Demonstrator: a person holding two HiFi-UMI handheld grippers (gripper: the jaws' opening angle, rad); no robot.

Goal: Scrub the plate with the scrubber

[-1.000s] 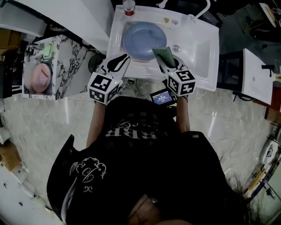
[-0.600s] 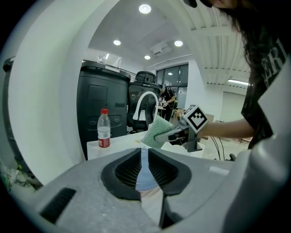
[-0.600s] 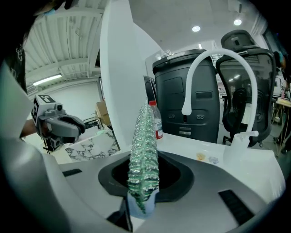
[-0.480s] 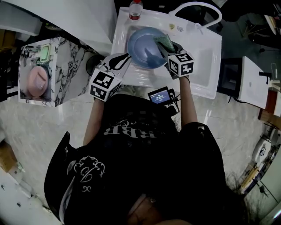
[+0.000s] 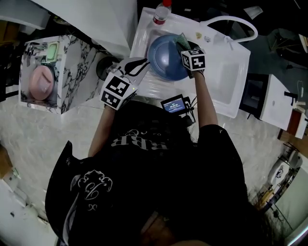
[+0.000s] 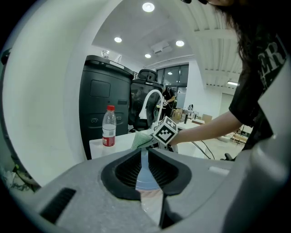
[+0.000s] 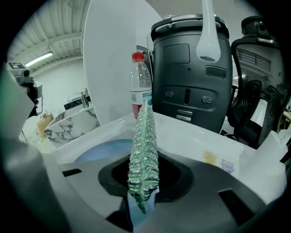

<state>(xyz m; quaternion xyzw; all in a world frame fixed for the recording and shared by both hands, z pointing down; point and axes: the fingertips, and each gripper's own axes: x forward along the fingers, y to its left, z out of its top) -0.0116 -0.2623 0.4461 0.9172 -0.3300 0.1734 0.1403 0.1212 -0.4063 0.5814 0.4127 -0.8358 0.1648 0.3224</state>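
Observation:
A blue plate (image 5: 166, 57) lies in the white sink (image 5: 230, 72). My left gripper (image 5: 143, 62) reaches in from the left and is shut on the plate's near-left rim; in the left gripper view the plate (image 6: 146, 175) shows edge-on between the pads. My right gripper (image 5: 185, 48) is shut on the green scrubber (image 5: 181, 40), held over the plate's far right edge. In the right gripper view the scrubber (image 7: 144, 145) stands upright out of the jaws, with the plate (image 7: 97, 150) low at the left.
A red-capped water bottle (image 5: 161, 12) stands on the sink's far rim, and a white faucet (image 5: 228, 21) arches at the far right. A marble-patterned cabinet (image 5: 72, 67) with a pink item stands left of the sink. A small lit screen (image 5: 174, 104) hangs at the person's chest.
My right gripper has carried the scrubber from the sink's near rim across the plate to its far right edge. The left gripper has stayed at the plate's left rim.

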